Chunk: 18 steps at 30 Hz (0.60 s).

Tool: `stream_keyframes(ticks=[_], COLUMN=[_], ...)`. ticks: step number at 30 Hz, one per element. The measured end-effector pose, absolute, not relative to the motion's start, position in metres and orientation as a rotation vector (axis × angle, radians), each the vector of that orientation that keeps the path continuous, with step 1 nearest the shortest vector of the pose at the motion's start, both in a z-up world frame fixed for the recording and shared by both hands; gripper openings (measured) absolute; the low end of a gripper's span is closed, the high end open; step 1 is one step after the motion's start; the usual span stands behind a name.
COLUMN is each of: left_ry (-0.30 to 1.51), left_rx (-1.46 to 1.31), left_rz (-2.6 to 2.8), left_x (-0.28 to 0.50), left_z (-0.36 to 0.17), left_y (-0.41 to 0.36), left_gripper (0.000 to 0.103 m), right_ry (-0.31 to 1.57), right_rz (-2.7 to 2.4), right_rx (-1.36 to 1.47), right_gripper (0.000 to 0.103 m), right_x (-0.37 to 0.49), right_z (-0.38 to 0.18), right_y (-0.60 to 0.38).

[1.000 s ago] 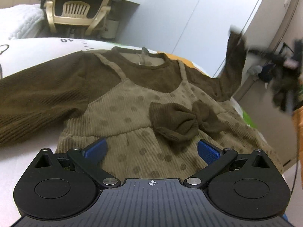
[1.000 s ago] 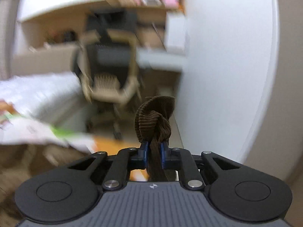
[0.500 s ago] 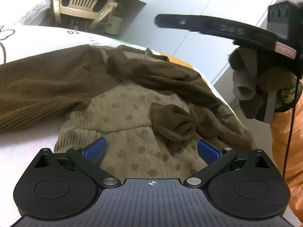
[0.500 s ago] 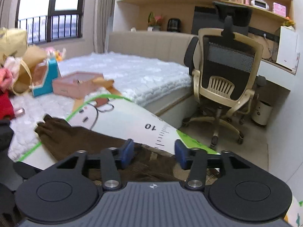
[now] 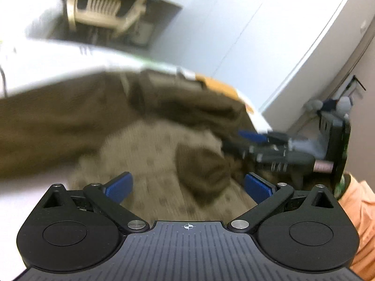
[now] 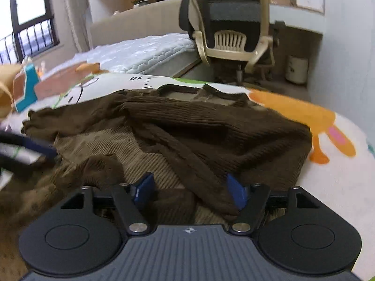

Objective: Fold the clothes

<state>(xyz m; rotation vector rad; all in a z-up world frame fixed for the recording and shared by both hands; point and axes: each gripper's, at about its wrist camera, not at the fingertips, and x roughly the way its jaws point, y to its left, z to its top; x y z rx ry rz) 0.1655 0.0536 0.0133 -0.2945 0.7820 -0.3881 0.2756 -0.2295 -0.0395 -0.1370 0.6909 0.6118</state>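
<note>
lying flat: dress (image 6: 164, 126) on mat (image 6: 339, 175), centre of both views
sleeve (image 6: 211, 126): folded across chest, 1 o'clock to 10
bow (image 5: 201, 166): blurred, centre
left gripper (image 5: 187, 185): released, over skirt
right gripper (image 6: 189, 190): released, sleeve between pads

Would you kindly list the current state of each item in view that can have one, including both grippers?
Left gripper: open, holding nothing, above the dress.
Right gripper: open, empty, low over the folded sleeve.
Dress: lying flat on the mat, front up.
Right-hand sleeve: folded across the chest.
Other sleeve: spread outward, not yet folded.
Bow: on the dress front, blurred.
Office chair: upright, unoccupied.
</note>
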Motion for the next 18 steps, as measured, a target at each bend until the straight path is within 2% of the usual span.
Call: stream_keyframes(ticks=[2, 12, 16, 17, 18], left_ry=[0.757, 0.601, 0.688, 0.712, 0.712], left_rx=[-0.252, -0.372, -0.381, -0.368, -0.352], left_rz=[-0.254, 0.489, 0.533, 0.533, 0.513], left_x=[0.16, 0.124, 0.141, 0.146, 0.149], left_z=[0.023, 0.028, 0.003, -0.005, -0.004], left_y=[0.066, 0.193, 0.221, 0.223, 0.219], left_gripper=[0.103, 0.103, 0.102, 0.096, 0.085], right_ry=[0.672, 0.639, 0.635, 0.634, 0.63], right_rz=[0.619, 0.628, 0.626, 0.624, 0.622], right_rx=[-0.151, -0.115, -0.114, -0.116, -0.119], right_gripper=[0.075, 0.076, 0.076, 0.076, 0.076], right_x=[0.272, 0.265, 0.265, 0.265, 0.264], right_z=[-0.043, -0.042, -0.041, -0.041, -0.041], right_y=[-0.228, -0.24, -0.241, -0.24, -0.241])
